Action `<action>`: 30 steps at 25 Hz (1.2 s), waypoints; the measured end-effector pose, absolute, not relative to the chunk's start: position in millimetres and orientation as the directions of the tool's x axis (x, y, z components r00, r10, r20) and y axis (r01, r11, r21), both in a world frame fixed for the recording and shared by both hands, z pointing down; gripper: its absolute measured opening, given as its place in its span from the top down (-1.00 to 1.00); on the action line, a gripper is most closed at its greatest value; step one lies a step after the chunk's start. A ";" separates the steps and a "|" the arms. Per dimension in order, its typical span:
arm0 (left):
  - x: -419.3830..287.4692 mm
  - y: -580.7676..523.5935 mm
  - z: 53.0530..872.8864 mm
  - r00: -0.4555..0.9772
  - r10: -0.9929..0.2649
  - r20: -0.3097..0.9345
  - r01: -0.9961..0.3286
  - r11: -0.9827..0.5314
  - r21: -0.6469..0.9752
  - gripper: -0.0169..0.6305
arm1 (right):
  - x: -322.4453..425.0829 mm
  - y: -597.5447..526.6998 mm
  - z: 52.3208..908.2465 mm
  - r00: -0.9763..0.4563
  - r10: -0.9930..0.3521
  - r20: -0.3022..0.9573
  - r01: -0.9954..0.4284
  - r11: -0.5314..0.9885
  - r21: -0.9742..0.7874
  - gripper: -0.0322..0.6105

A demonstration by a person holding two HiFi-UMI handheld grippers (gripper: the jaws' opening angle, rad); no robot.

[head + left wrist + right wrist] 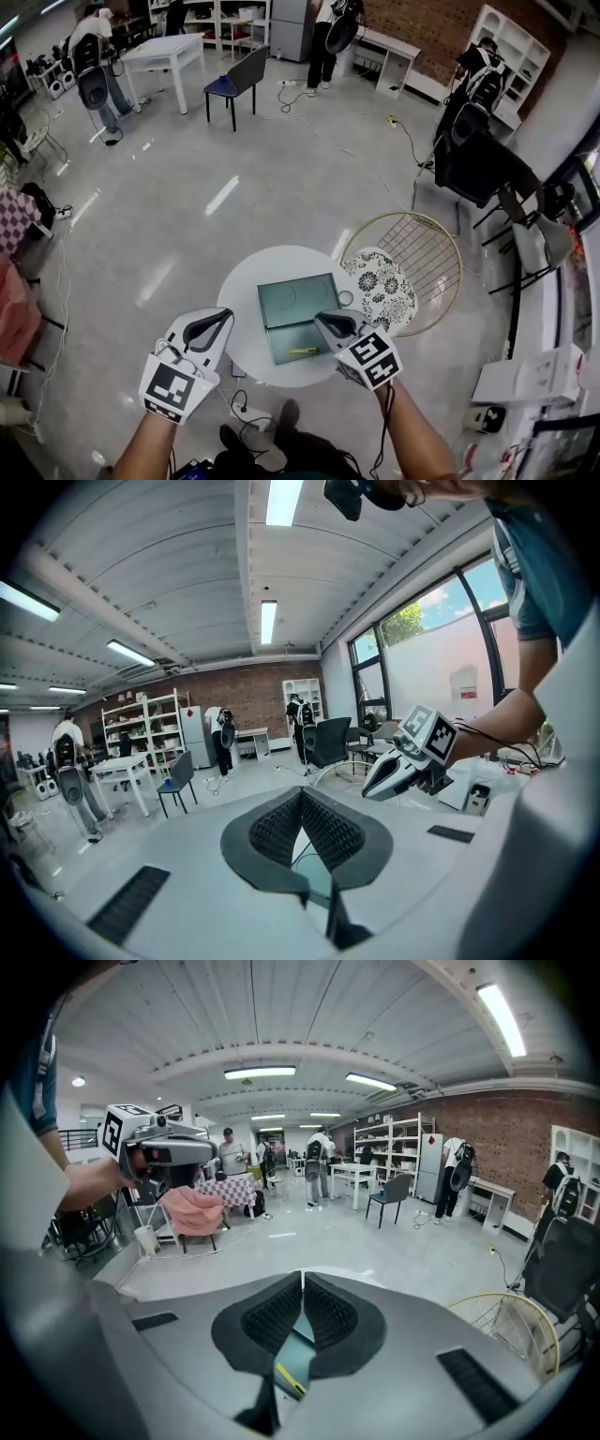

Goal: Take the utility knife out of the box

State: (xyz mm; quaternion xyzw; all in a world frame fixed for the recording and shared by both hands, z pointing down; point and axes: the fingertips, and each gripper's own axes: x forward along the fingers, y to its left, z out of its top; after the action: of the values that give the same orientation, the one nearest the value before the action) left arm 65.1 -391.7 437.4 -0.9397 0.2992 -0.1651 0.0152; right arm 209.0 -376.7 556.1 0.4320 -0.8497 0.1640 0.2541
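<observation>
A shallow green box (296, 302) lies open on the round white table (246, 291). A slim yellow utility knife (302, 351) rests in its near half, just left of my right gripper (326, 322), which hovers shut and empty over the box's right edge. My left gripper (221, 319) is shut too, holding nothing, above the table's left rim. In the right gripper view the knife (291, 1379) and the box (300, 1352) show below the closed jaws. In the left gripper view the right gripper (372, 787) is at the right.
A gold wire chair (427, 267) with a floral cushion (382, 289) stands against the table's right side. A small white disc (346, 298) lies beside the box. Cables trail on the floor (246, 405) by my feet. People, a blue chair (236, 82) and desks stand farther off.
</observation>
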 end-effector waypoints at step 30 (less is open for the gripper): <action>5.5 -404.3 619.6 0.681 -0.586 0.440 -0.669 -0.741 0.048 0.89 | 176.5 -364.4 848.1 -0.452 -0.110 0.885 -0.555 0.812 -0.183 0.78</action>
State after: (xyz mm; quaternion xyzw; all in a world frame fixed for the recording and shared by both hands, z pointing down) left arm 5.5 -404.3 619.6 -0.9109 0.3445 -0.2024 -0.1030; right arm 176.5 -364.4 848.1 0.2025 -0.8203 0.2305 0.4826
